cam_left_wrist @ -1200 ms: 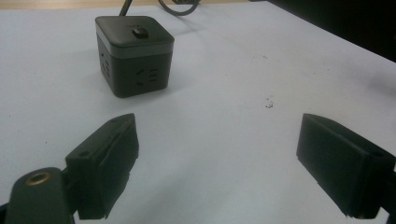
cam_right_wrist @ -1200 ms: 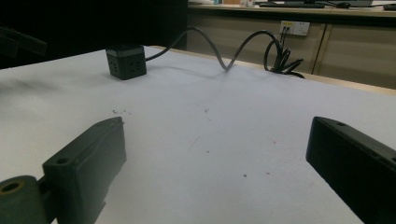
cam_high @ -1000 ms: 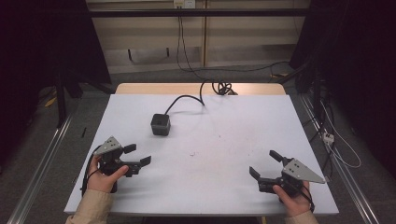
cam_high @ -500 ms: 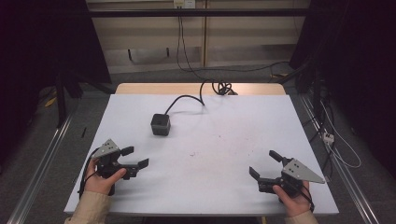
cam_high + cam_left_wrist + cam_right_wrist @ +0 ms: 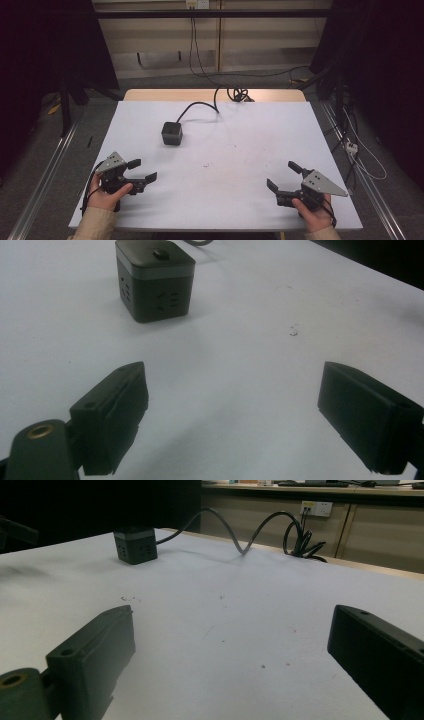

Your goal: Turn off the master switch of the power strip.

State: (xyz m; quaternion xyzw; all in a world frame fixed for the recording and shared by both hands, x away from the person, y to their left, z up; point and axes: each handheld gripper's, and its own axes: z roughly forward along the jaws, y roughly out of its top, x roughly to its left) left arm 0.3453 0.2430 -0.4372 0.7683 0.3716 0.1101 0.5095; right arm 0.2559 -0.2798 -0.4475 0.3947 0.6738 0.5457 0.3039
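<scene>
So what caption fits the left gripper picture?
Open left gripper faces a black cube socket on the white table.

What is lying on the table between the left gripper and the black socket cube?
Nothing: in the high view, bare white table separates the left gripper from the socket cube.

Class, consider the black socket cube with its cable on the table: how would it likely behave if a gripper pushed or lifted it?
The socket cube looks boxy and flat-based, so it would probably slide, not roll. Its thick cable trails to the table's far edge and may tug or swing it. Smooth sides could prove slightly slippery.
</scene>
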